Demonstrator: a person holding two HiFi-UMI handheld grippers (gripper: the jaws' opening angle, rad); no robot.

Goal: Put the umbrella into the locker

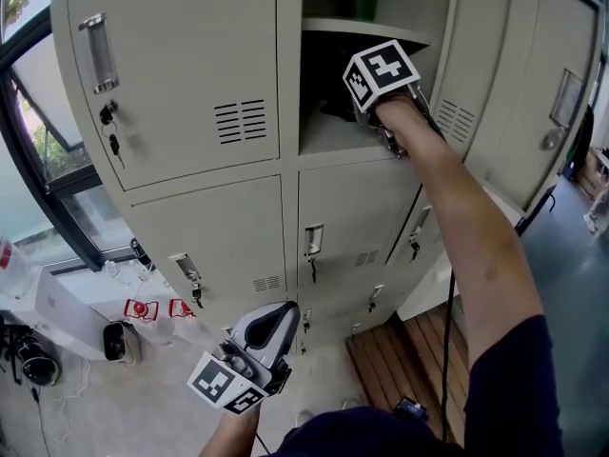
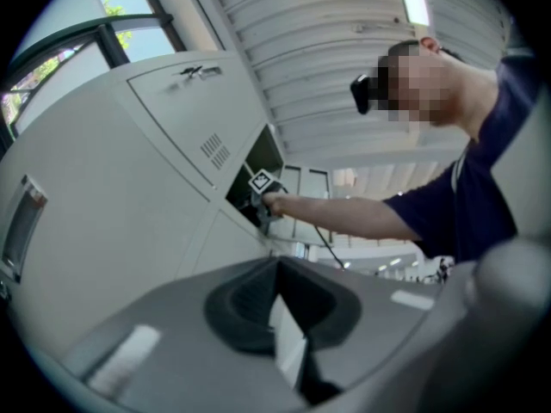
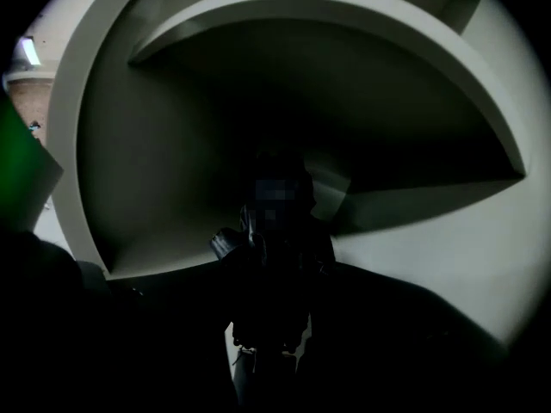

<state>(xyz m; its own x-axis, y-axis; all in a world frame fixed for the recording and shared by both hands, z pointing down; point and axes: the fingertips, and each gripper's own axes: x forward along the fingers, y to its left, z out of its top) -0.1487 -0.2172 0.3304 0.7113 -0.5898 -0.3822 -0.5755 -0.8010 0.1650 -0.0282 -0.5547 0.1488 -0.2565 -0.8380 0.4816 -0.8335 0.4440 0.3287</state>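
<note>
Umbrella (image 3: 274, 269): dark, folded, inside the open locker compartment (image 1: 335, 139), below its shelf (image 1: 366, 31) | Right gripper (image 1: 366, 112): reaching into the compartment, jaws clamped on the umbrella | Left gripper (image 1: 269, 322): low, before the closed locker doors (image 1: 209, 246), jaws together, empty

**Right hand-held gripper (image 1: 360, 112) inside the open locker compartment (image 1: 333, 139)**
The umbrella (image 3: 274, 256) sits between its jaws, with a shelf (image 1: 362, 31) above and a closed door (image 1: 181, 74) with keys (image 1: 111, 131) to its left. The left hand-held gripper (image 1: 266, 327) is well below, before the lower doors (image 1: 224, 246).
</note>
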